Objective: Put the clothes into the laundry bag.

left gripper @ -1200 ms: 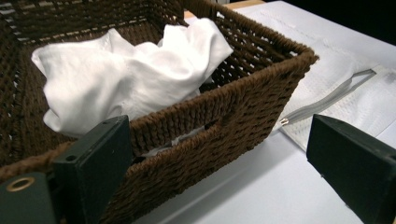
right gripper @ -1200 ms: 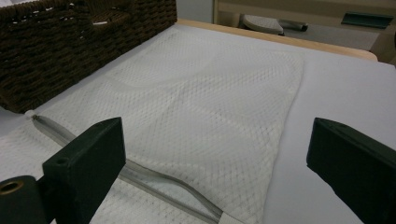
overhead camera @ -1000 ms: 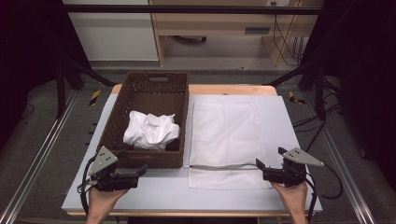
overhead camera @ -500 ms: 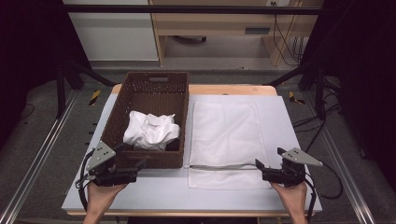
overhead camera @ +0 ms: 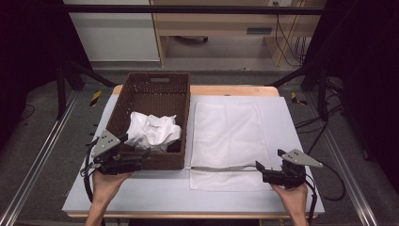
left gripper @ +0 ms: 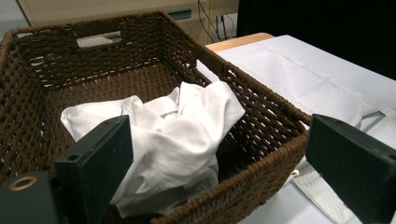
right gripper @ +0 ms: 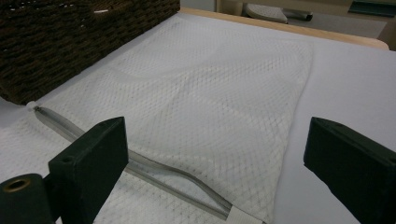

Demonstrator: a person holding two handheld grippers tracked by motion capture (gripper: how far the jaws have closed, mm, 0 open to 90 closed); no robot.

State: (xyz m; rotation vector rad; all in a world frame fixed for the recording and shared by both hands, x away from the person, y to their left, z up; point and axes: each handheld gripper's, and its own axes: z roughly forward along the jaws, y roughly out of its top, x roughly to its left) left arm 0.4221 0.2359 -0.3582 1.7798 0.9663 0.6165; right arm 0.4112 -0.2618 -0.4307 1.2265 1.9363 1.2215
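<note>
High view: the left gripper (overhead camera: pixel 141 157) hangs wide open at the near wall of the wicker basket (overhead camera: pixel 123 113), which holds crumpled white cloth (overhead camera: pixel 153 132). The right gripper (overhead camera: pixel 260 168), jaws also spread, sits at the near right corner of the mesh bag (overhead camera: pixel 228 136) lying flat on the counter (overhead camera: pixel 287 117).

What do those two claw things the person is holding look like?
Each gripper, left and right, is a black blocky tool with two flat, squarish black jaws. A grey three-cornered plate sits on top, and a black cable trails behind. A brass-coloured ring shows beside one jaw. The forearms are bare.
</note>
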